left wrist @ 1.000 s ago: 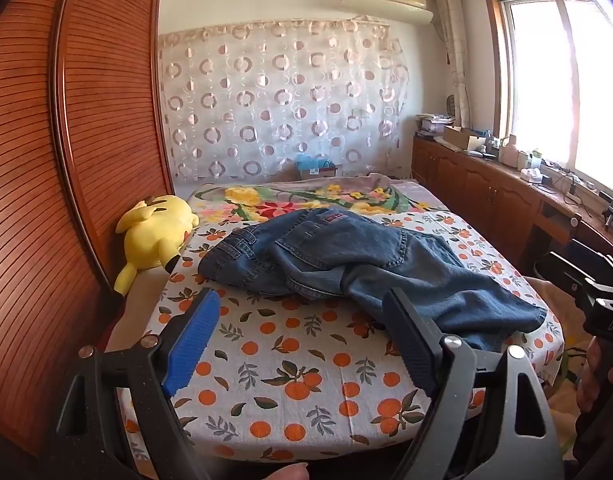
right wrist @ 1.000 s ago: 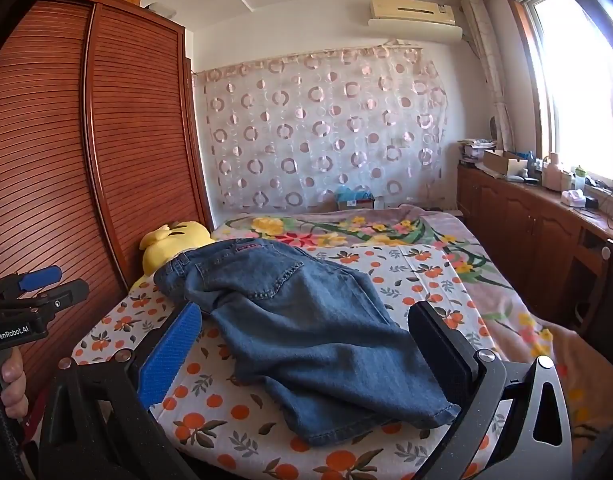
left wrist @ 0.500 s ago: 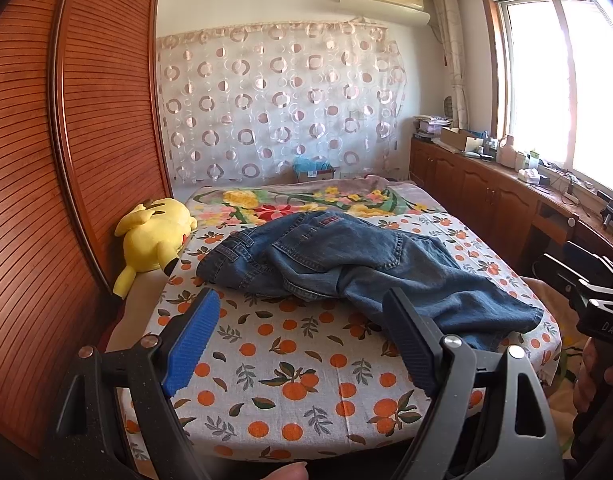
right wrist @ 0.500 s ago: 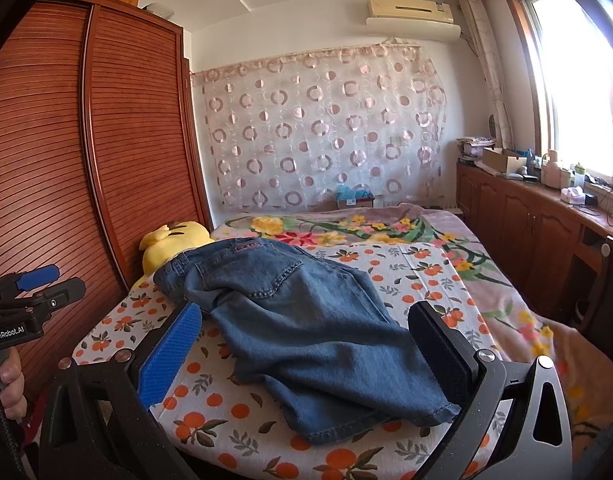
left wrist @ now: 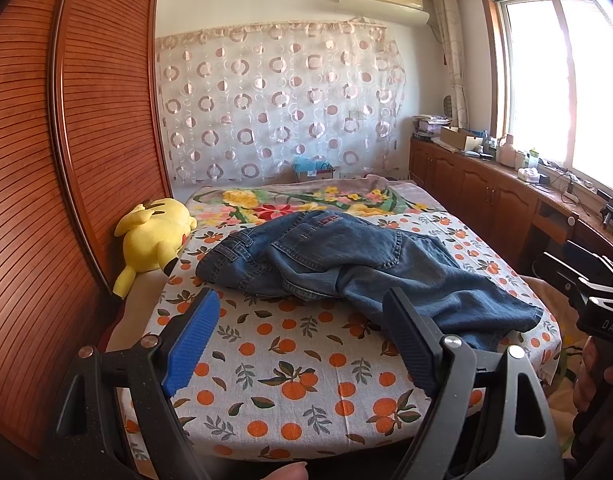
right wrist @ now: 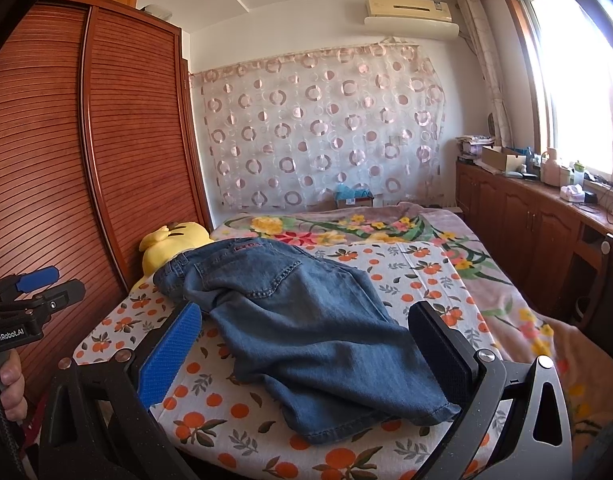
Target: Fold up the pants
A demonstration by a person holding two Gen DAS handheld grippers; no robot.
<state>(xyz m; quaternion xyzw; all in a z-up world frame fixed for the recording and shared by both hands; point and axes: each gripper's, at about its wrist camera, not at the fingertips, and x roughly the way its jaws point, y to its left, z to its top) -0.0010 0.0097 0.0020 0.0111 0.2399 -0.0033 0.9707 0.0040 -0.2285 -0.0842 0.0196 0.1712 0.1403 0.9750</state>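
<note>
Blue denim pants lie crumpled on the bed, waist toward the far left, legs bunched and running to the near right edge. They also show in the right wrist view, with the leg hem at the bed's near edge. My left gripper is open and empty, above the bed's near end, short of the pants. My right gripper is open and empty, its jaws framing the pant legs from above the near edge, not touching them. Each gripper shows at the edge of the other's view.
The bed has an orange-print sheet and a floral blanket at the far end. A yellow plush toy lies at the bed's left by the wooden wardrobe. Low wooden cabinets with clutter run under the right window.
Both views shift only slightly; the left camera has drifted a little back and up. The pants and both open grippers stand as before.
</note>
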